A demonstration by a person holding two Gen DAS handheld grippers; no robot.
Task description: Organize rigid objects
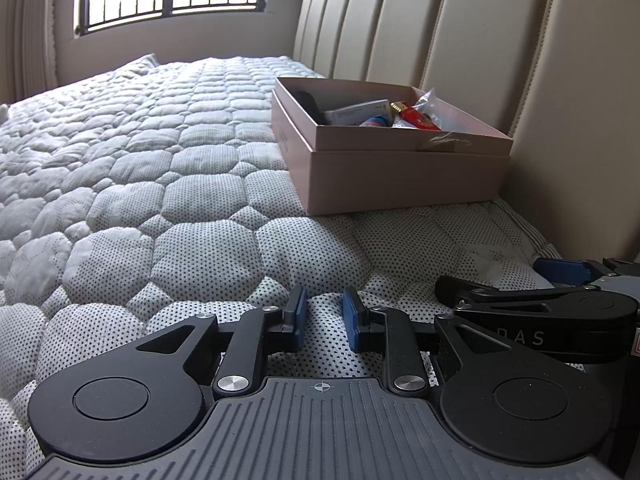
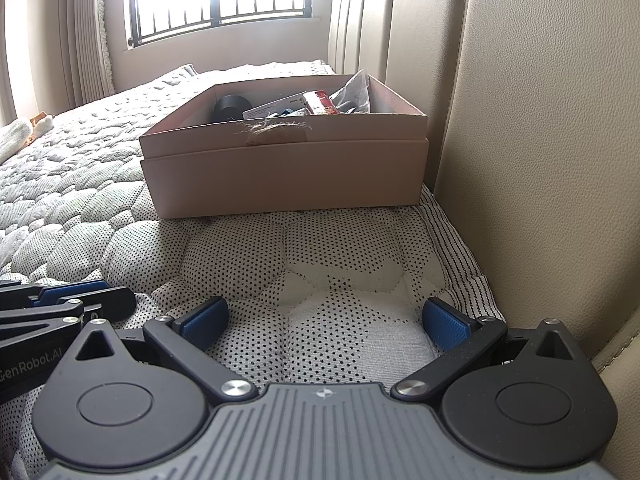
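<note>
While both grippers rest low on the quilted mattress (image 1: 168, 152), the cardboard box (image 2: 280, 176) sits ahead against the headboard (image 1: 520, 60), already holding a black round object (image 2: 232, 107), a white carton (image 1: 356, 114), a red packet (image 1: 416, 117) and crinkled wrap. No loose item shows on the quilt — early or late, one cannot say. Any reach should clear the box rim from above. Left gripper (image 1: 323, 314): fingers narrowly parted, empty. Right gripper (image 2: 324, 320): spread wide, empty — possibly touching the fabric.
</note>
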